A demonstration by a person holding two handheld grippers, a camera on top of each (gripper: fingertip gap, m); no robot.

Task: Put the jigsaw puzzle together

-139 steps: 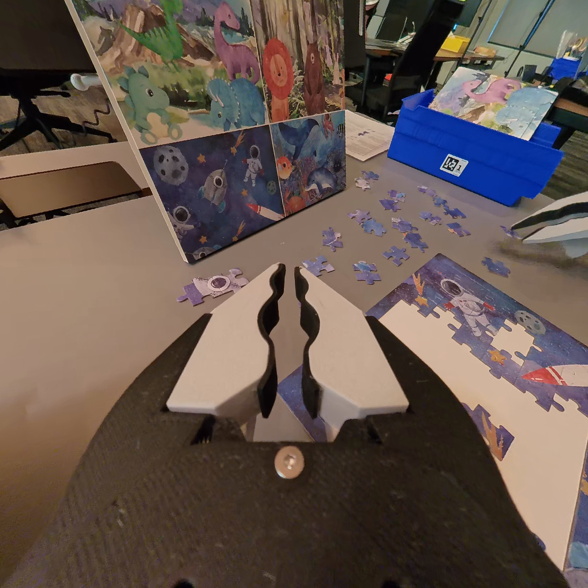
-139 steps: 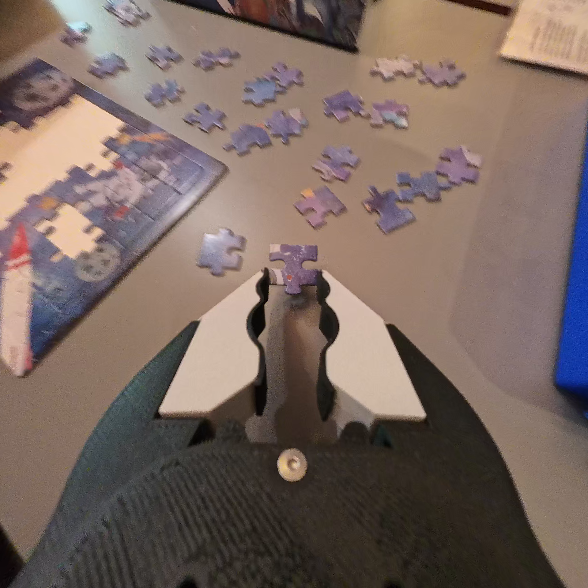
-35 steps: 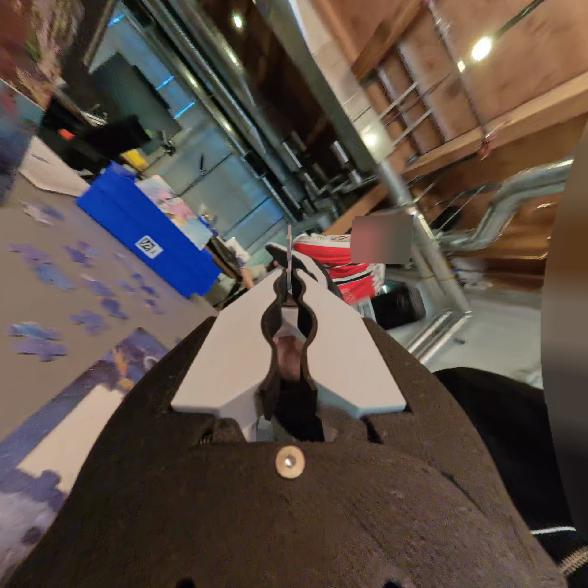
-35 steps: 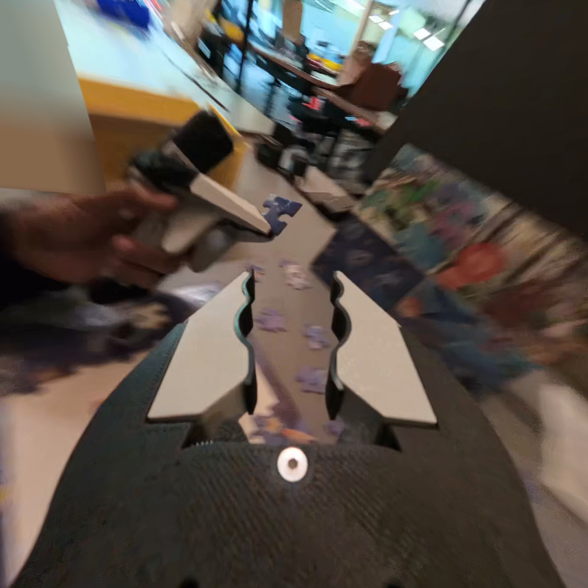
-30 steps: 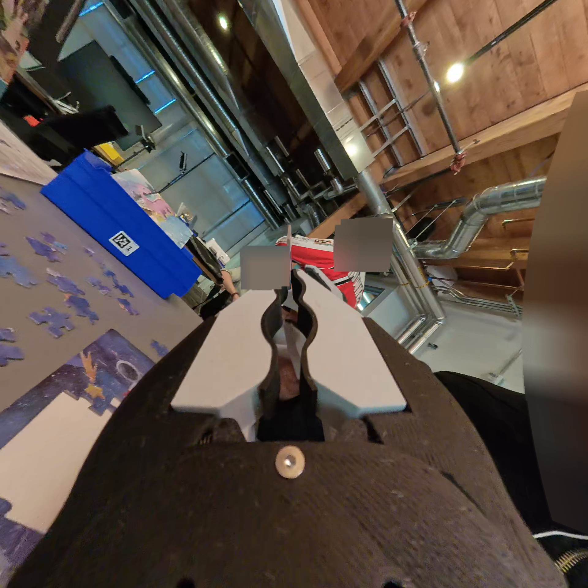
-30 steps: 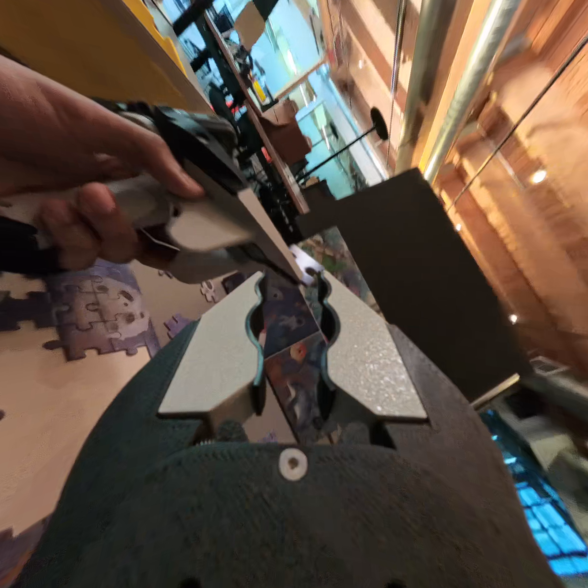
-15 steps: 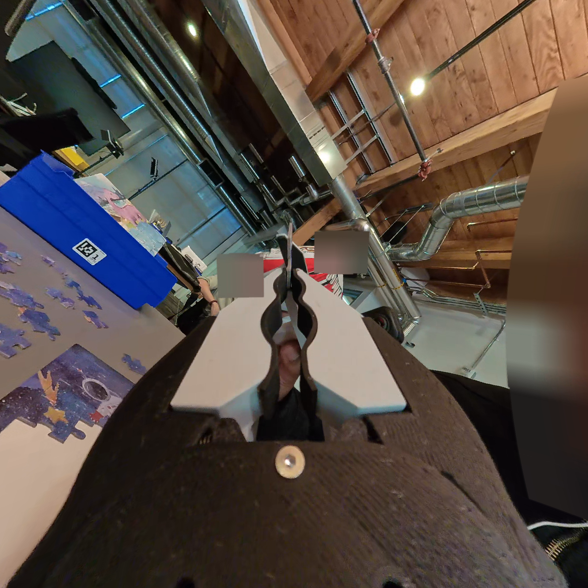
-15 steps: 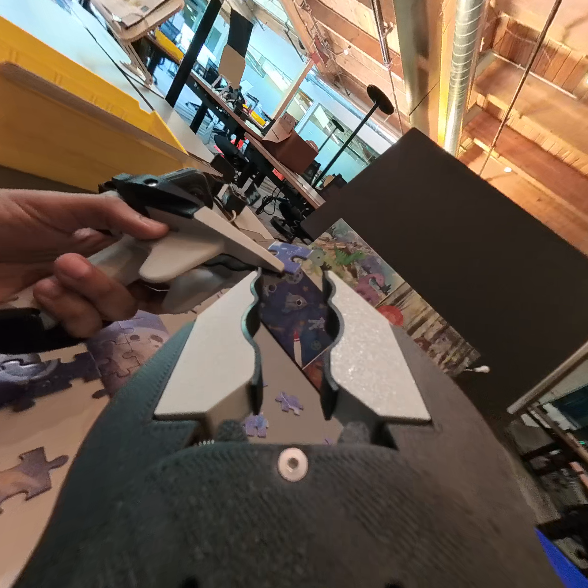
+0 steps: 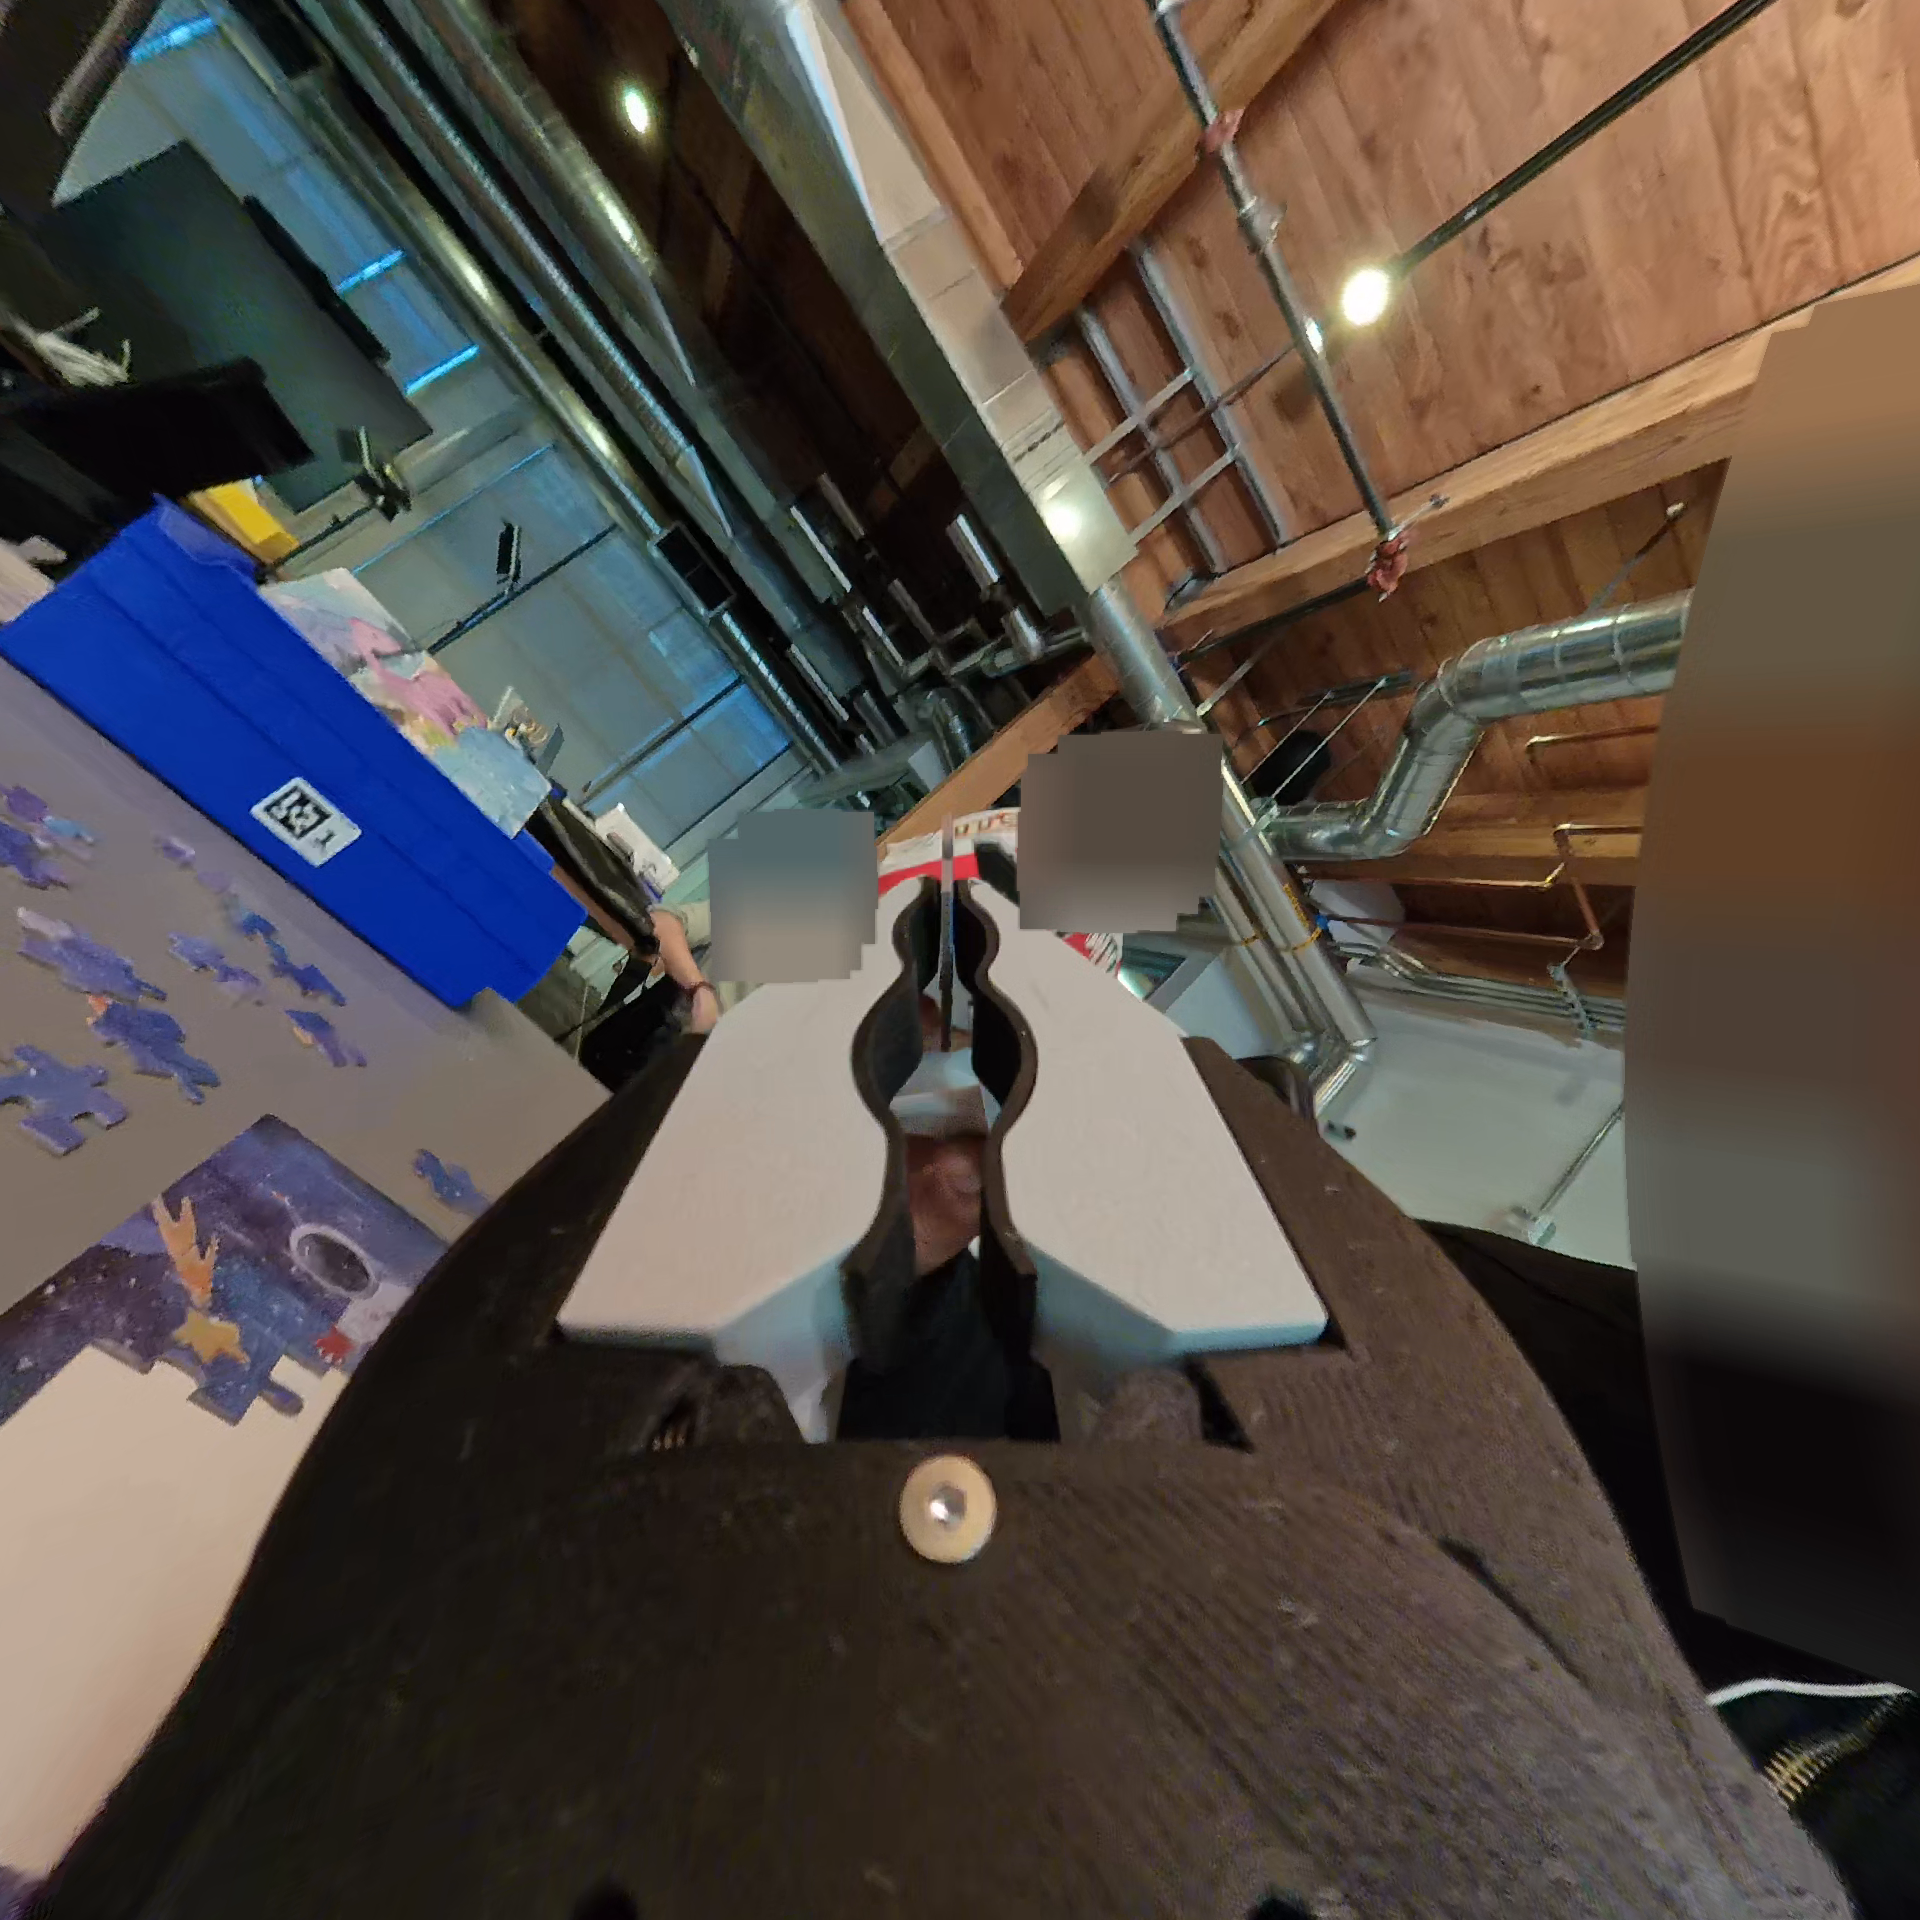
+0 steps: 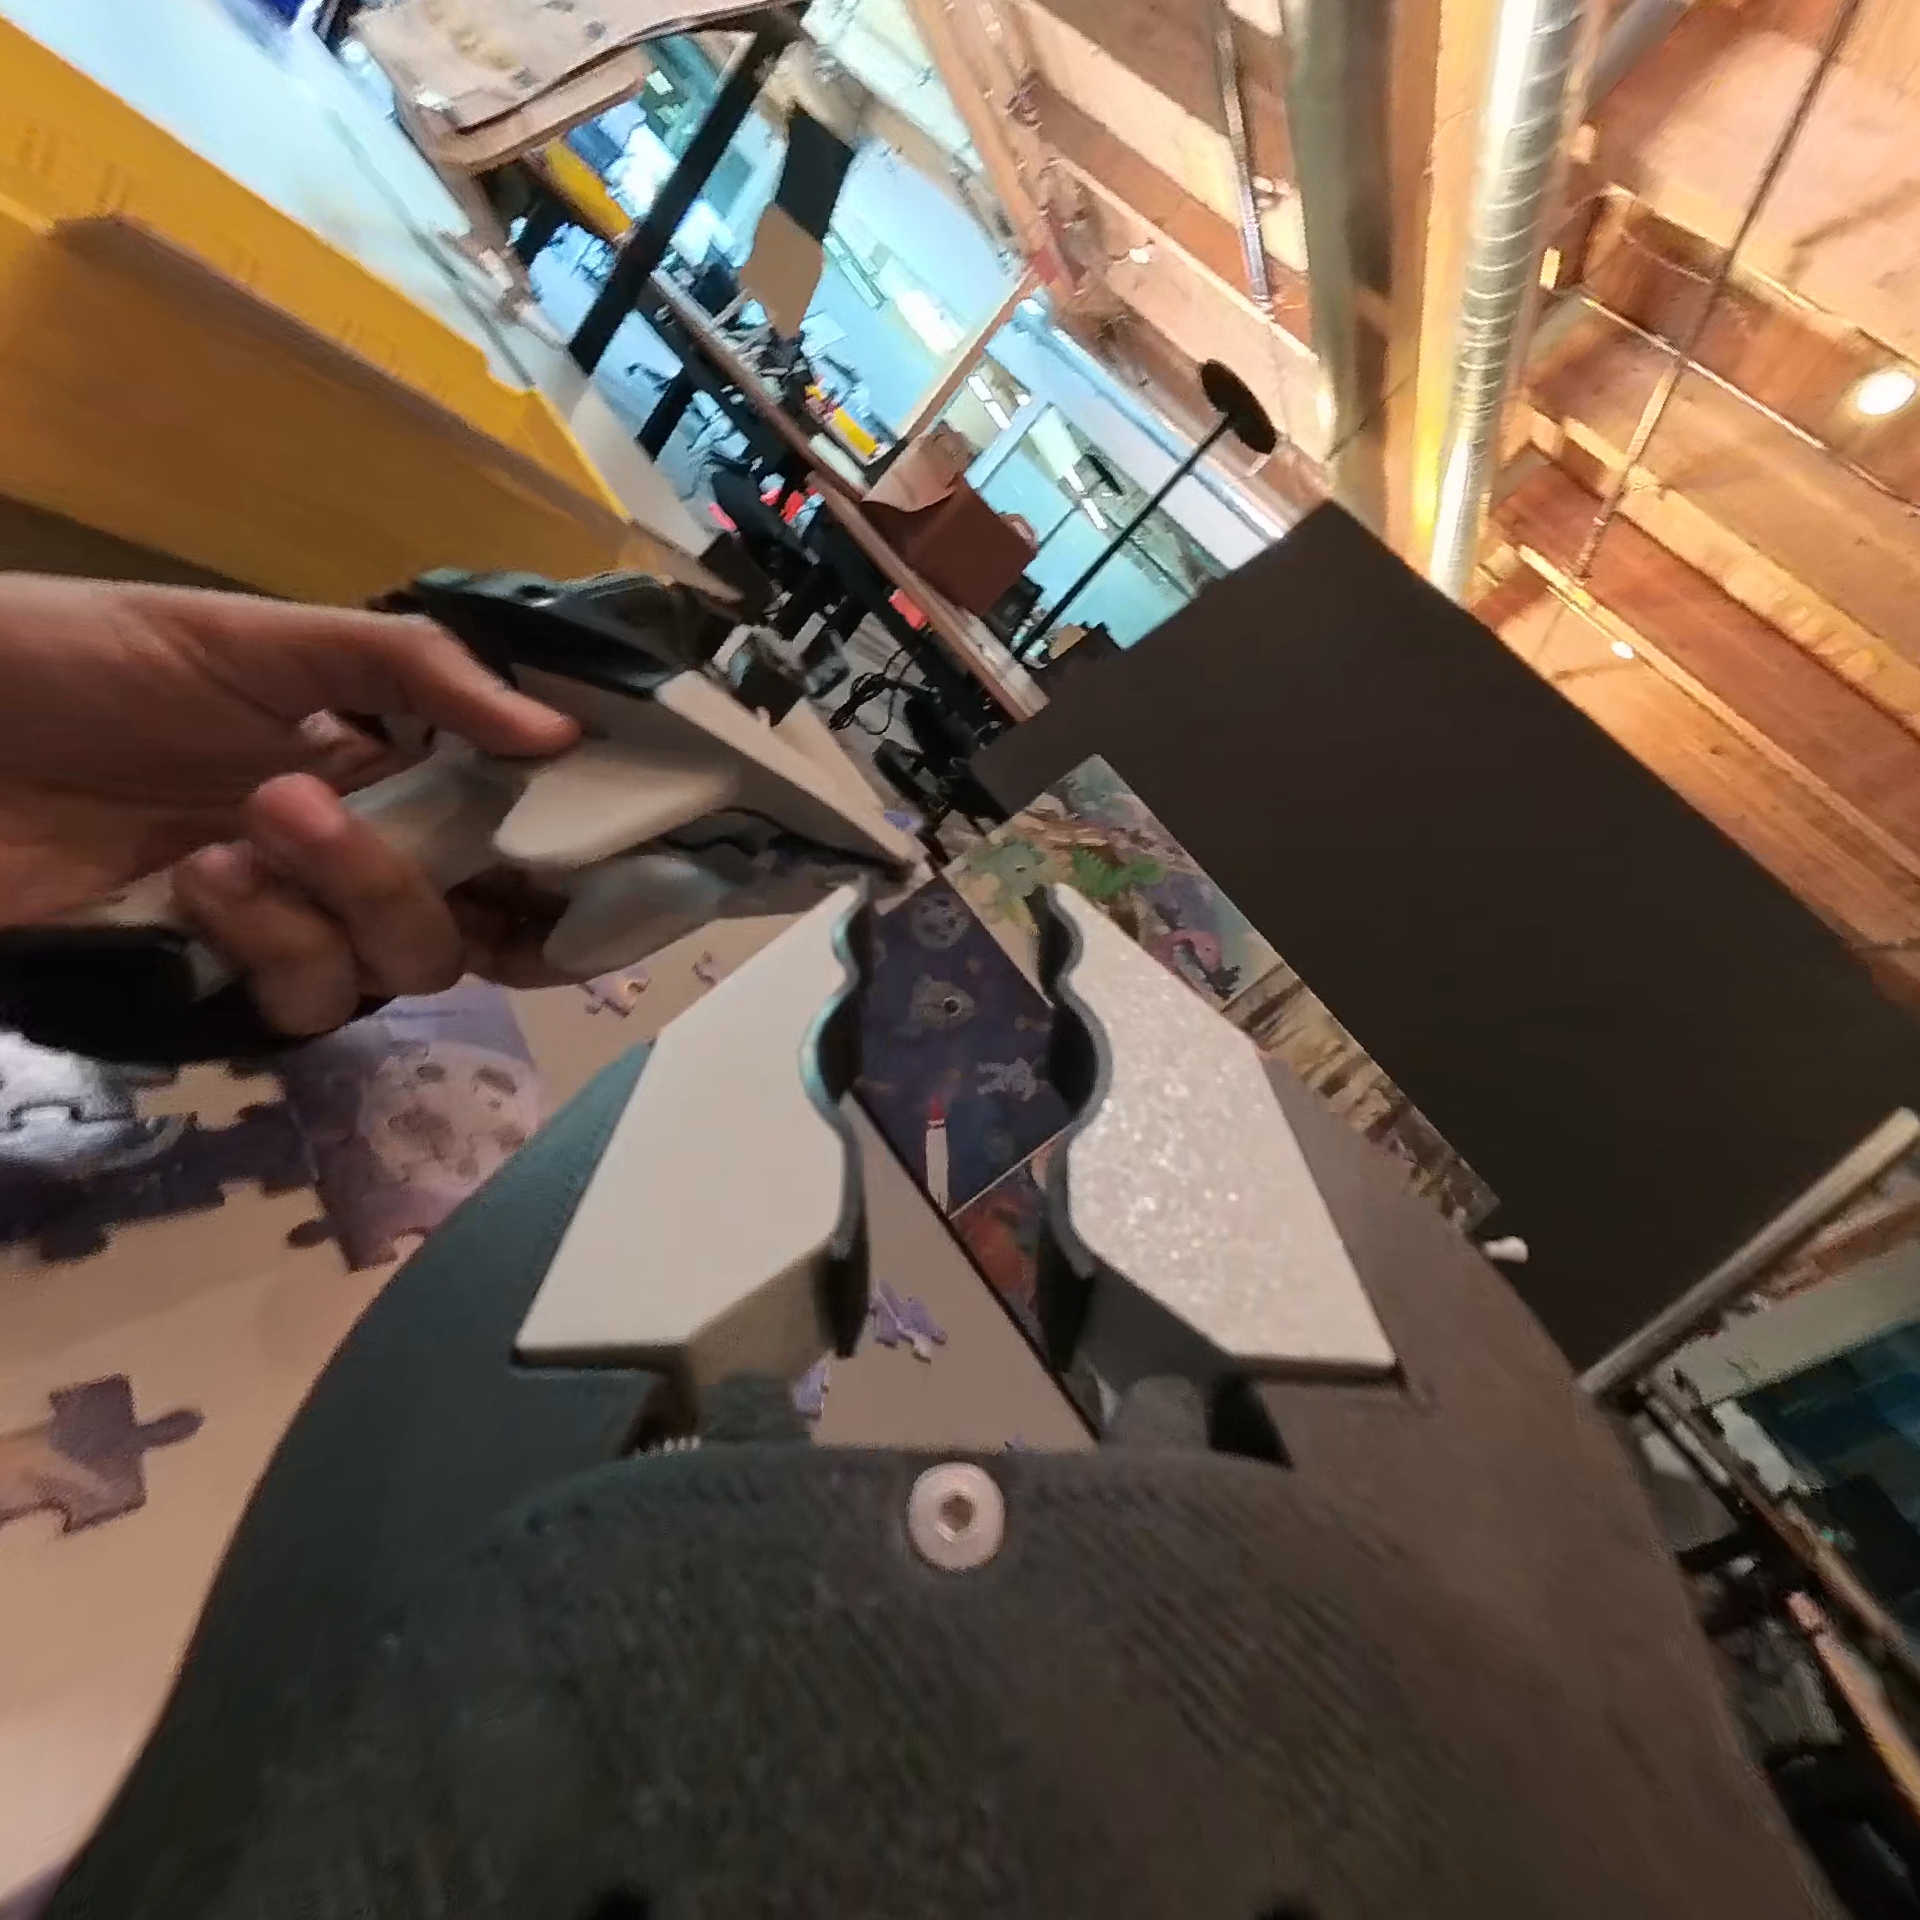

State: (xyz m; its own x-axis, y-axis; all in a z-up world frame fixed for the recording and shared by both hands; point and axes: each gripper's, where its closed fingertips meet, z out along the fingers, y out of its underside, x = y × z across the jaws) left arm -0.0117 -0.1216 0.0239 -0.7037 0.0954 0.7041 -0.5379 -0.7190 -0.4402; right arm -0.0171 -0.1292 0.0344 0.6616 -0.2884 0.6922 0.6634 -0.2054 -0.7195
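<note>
My left gripper [image 9: 948,896] is shut on a thin purple puzzle piece [image 9: 948,860], seen edge-on and sticking out past the fingertips. It is lifted off the table and points up toward the ceiling. In the right wrist view the left gripper [image 10: 900,858], held by a hand [image 10: 208,790], has its tip just beyond my right gripper's left fingertip [image 10: 847,914]; the piece [image 10: 900,821] shows there only as a small blurred bit. My right gripper [image 10: 954,896] is open, with nothing pressed between its pads.
A partly filled space puzzle board [image 9: 208,1299] lies on the grey table, with loose pieces [image 9: 62,1091] beside it. A blue bin [image 9: 312,769] stands at the back. An upright picture board [image 10: 966,1039] with a black panel [image 10: 1455,883] stands ahead. Left and right tips are no more than a few centimetres apart.
Earlier my right gripper held the piece over the table and my left was open. Now my left is shut on it and my right is open. Both are raised and tilted; the view has shifted slightly.
</note>
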